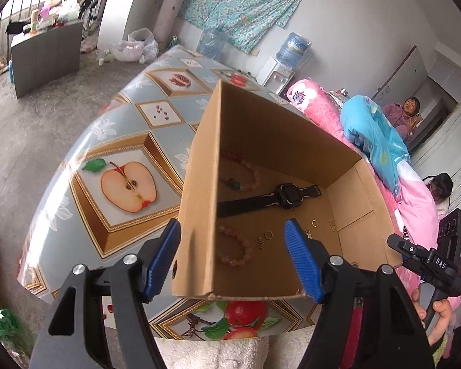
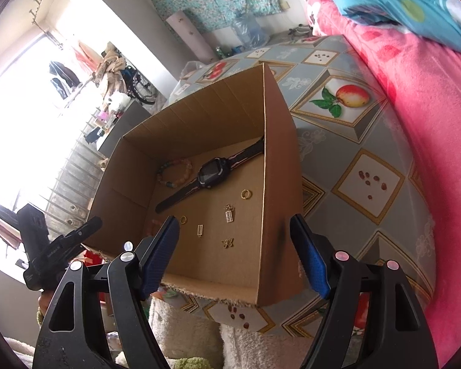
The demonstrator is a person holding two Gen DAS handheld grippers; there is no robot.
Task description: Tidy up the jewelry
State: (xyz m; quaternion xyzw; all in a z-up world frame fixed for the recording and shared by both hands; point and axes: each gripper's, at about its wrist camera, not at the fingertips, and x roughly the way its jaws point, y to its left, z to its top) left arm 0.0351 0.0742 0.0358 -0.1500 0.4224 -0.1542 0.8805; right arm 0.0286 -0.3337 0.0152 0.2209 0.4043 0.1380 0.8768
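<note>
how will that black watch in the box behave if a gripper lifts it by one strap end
The watch would probably droop: its straps look thin and flexible. Its chunky face likely carries most of the weight, so it may swing. Lying flat, it shouldn't roll.

A grey concrete floor (image 1: 30, 129) lies under white walls (image 1: 338, 15), one hung with a teal floral cloth (image 1: 246, 3). Bright daylight pours through a barred window (image 2: 21, 129). A water dispenser (image 1: 276, 73) stands near the pink bed (image 2: 430, 123).

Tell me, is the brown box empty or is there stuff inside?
Not empty. The open cardboard box holds a black watch, a bead bracelet and small gold charms on its floor.
</note>
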